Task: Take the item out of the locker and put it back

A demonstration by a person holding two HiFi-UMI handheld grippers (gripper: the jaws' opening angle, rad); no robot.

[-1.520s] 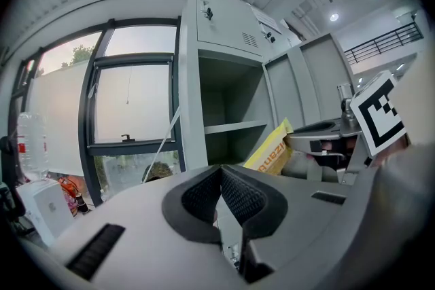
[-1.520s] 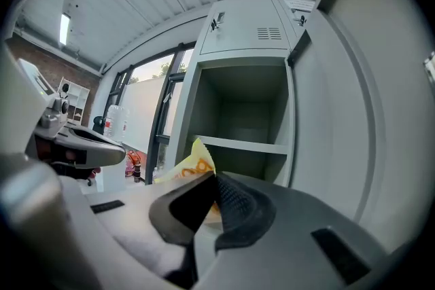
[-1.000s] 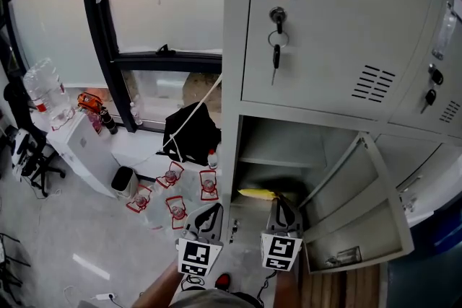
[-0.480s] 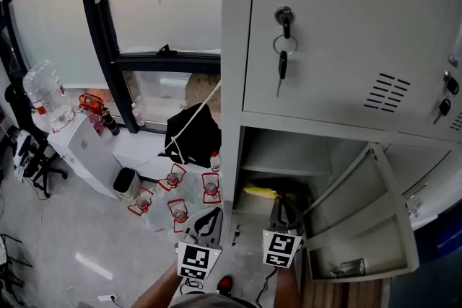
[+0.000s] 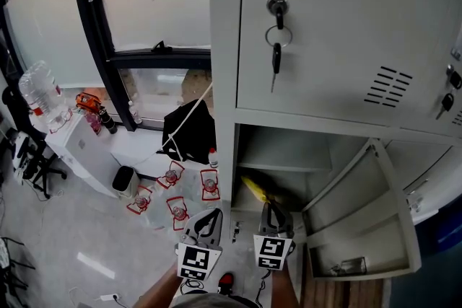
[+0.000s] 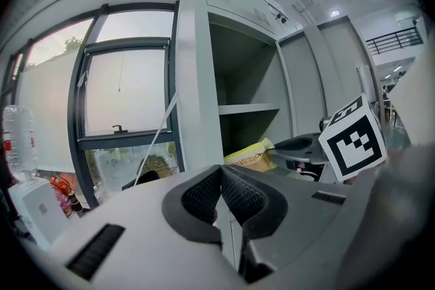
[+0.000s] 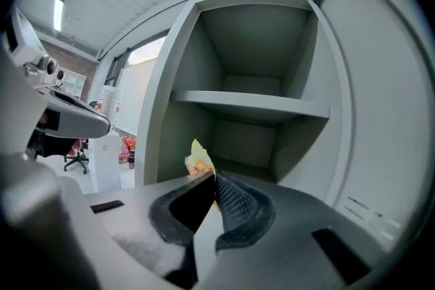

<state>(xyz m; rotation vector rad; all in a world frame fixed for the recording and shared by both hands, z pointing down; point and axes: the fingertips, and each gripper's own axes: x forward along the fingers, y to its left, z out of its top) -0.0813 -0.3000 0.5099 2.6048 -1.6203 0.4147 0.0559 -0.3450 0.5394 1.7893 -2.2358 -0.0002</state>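
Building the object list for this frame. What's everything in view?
locker: one, grey, right half of the head view; lower door swung open
shelf: one, grey, inside the open compartment
keys: two sets, hanging from locks of closed doors
yellow packet: one, at the open compartment's mouth
window frame: one, black, left of the locker
water bottle: one, clear, far left
bag: one, black, below the window
red-edged items: four, on the floor by the locker; too small to identify
bin: one, dark, on the floor
left gripper: grey, outside the locker, jaws together, empty
right gripper: grey, jaws shut on the yellow packet
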